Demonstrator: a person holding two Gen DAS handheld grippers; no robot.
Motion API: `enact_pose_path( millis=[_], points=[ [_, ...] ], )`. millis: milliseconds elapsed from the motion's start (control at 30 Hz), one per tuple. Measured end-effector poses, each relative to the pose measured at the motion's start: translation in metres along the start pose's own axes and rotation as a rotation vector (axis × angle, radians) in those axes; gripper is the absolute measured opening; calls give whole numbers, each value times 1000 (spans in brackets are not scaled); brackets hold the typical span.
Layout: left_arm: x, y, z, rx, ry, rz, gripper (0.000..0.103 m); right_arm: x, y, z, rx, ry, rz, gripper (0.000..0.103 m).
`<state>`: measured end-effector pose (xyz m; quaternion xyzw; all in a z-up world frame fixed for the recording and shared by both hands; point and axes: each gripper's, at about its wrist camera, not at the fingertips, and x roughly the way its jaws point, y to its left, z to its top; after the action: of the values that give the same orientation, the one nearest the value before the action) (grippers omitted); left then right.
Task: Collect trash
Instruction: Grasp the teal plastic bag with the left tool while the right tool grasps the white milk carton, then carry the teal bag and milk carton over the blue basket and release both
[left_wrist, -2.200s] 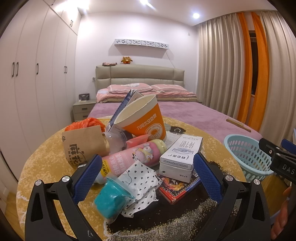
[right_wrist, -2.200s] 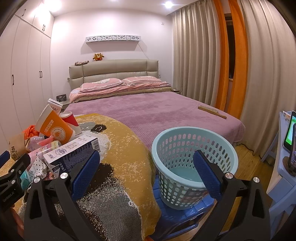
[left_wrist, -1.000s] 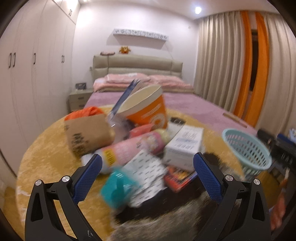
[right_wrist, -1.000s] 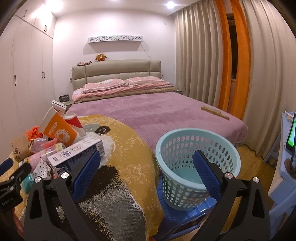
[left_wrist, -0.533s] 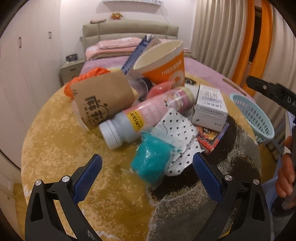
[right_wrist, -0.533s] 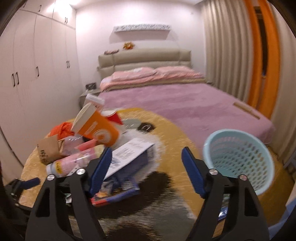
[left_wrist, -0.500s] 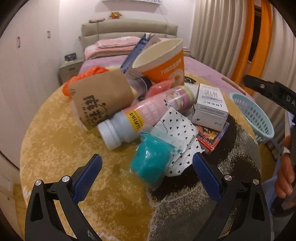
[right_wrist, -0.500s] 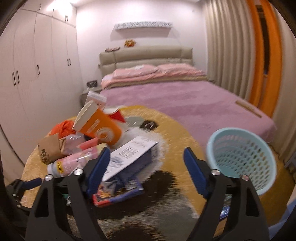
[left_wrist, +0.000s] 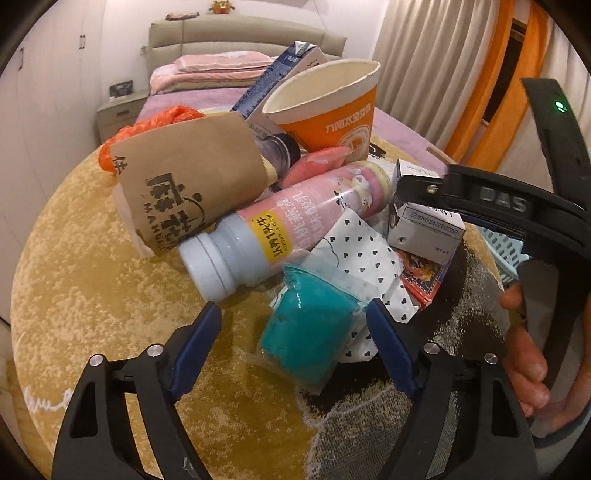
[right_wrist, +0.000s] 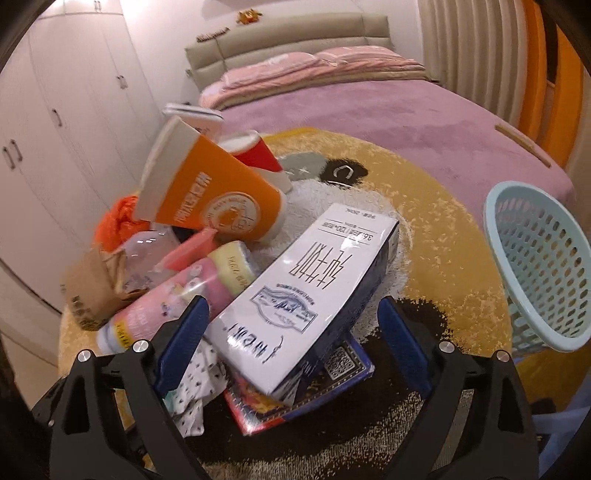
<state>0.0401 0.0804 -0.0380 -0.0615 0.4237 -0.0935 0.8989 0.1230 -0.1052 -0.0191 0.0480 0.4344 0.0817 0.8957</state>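
A pile of trash lies on a round yellow cloth (left_wrist: 92, 277). My left gripper (left_wrist: 295, 317) hangs just over a teal lump in a clear bag (left_wrist: 310, 332), which lies between its closing jaws. Neither pad presses on it. Behind it lie dotted paper (left_wrist: 365, 251), a pink bottle (left_wrist: 295, 218), a brown paper bag (left_wrist: 184, 181) and an orange cup (left_wrist: 332, 107). My right gripper (right_wrist: 291, 310) straddles a white box (right_wrist: 306, 291) with its jaws opening and its pads apart from the box. The box rests on a red booklet (right_wrist: 295, 398).
A light blue basket (right_wrist: 543, 266) stands off the cloth's right edge. A purple bed (right_wrist: 388, 114) lies behind and white wardrobes (right_wrist: 55, 129) stand at the left. In the left wrist view, a person's hand (left_wrist: 524, 354) holds the other gripper's black frame close at the right.
Both grippers tipped down and came closer to the pile. The right one swung left from the basket to the white box. The left jaws narrowed around the teal bag.
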Motion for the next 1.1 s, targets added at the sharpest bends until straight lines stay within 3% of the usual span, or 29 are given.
enact_pose_path(
  millis=[167, 300, 367, 600, 867, 1000, 1100],
  points=[
    [8, -12, 2, 21, 14, 1, 65, 8, -1, 4, 8, 23, 2, 86],
    [6, -16, 3, 28, 9, -5, 48, -1, -8, 2, -4, 20, 40, 62],
    [4, -15, 3, 19, 6, -13, 43, -5, -15, 0, -4, 24, 62, 58],
    [-10, -12, -3, -2, -27, -39, 41, -20, -49, -8, 24, 34, 128, 56],
    [-21, -16, -4, -22, -53, -40, 39, -31, -76, -21, -56, 53, 122, 55],
    [-26, -16, -4, -29, -62, -39, 39, -33, -88, -29, -122, 63, 59, 55],
    [-25, -20, -4, -27, -67, -41, 39, -30, -100, -31, -82, 77, 91, 56]
  ],
)
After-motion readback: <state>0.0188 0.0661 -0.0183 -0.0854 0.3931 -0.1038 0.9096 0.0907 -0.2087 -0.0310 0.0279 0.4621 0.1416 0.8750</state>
